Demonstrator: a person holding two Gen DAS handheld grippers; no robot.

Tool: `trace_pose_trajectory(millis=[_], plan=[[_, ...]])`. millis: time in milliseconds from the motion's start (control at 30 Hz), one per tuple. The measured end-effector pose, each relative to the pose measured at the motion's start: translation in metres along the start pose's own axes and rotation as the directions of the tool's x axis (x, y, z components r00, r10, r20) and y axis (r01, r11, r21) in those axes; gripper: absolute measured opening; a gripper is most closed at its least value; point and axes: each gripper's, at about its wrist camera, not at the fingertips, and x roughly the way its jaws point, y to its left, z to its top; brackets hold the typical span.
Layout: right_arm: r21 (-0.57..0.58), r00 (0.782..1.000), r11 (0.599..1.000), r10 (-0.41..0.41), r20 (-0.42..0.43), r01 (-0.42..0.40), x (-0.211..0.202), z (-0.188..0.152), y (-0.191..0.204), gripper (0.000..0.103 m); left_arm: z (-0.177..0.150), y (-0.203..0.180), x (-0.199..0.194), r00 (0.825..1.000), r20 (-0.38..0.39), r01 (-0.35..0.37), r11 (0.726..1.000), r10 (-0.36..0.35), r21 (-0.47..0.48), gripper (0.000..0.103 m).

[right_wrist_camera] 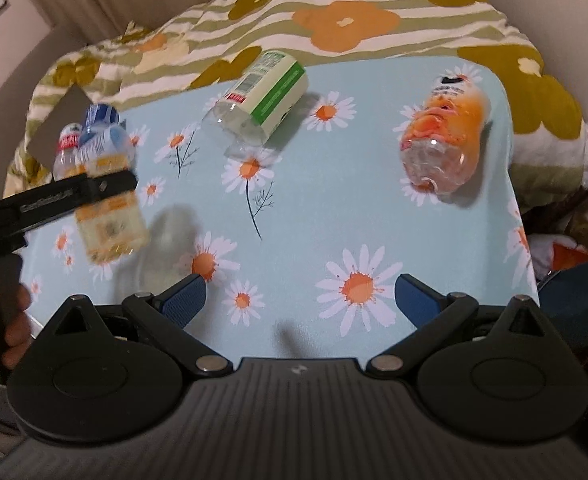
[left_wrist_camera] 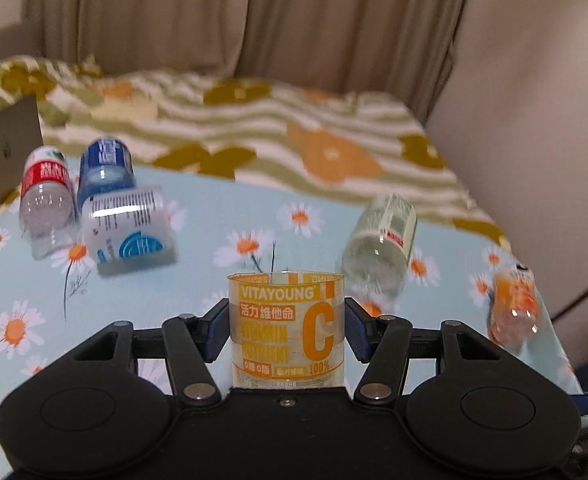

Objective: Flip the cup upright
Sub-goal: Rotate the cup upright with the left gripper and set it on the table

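A pale blue tablecloth [right_wrist_camera: 314,216] printed with daisies covers the table, and behind it lies a striped quilt [left_wrist_camera: 294,120] with orange and olive flowers, backed by beige curtains [left_wrist_camera: 213,12]. The left gripper [left_wrist_camera: 287,320] is clamped on the cup [left_wrist_camera: 287,324], a clear cut-off bottle with a yellow-orange vitamin C label; its blue pads [left_wrist_camera: 217,330] press on both sides and the open rim faces up in the left wrist view. In the right wrist view the same cup [right_wrist_camera: 109,208] appears blurred at the left edge, held above the cloth with a dark shadow just beside it. The right gripper [right_wrist_camera: 300,296] hangs over the cloth with its fingers [right_wrist_camera: 185,296] spread wide and nothing between them. Other cut bottles stay on the table: a red-labelled one [left_wrist_camera: 45,200], a blue one [left_wrist_camera: 103,168] and a white one [left_wrist_camera: 131,236] crowded together at the far left, a green-labelled one [right_wrist_camera: 261,100] tipped on its side near the middle, and an orange one [right_wrist_camera: 442,140] lying near the right edge.
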Motion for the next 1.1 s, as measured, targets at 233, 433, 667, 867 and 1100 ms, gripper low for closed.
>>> trace_pose_trajectory(millis=[233,433,667,867,1100], plan=[[-0.135,0.999,0.99,-0.05,0.004,0.05,0.013,-0.008,0.027,0.103,-0.027,0.01,0.016,0.99,0.13,-0.054,0.998,0.051,0.022,0.062],[-0.189,0.998,0.98,-0.066,-0.003,0.064,0.019,-0.02,0.044,0.103,-0.044,0.008,0.0,0.984,0.173,-0.05,0.997,0.04,0.057,0.063],[-0.194,0.997,0.978,-0.078,0.003,0.077,0.016,-0.026,0.052,0.103,-0.052,0.005,-0.01,0.992,0.12,-0.056,0.992,0.042,0.113,0.063],[-0.174,0.996,0.981,-0.085,0.017,0.086,0.009,-0.03,0.053,0.103,-0.052,0.001,-0.009,0.996,0.078,-0.063,0.987,0.052,0.149,0.063],[-0.151,0.995,0.983,-0.094,0.046,0.1,-0.004,-0.036,0.051,0.103,-0.048,0.005,-0.013,0.996,0.066,-0.064,0.988,0.055,0.142,0.094]])
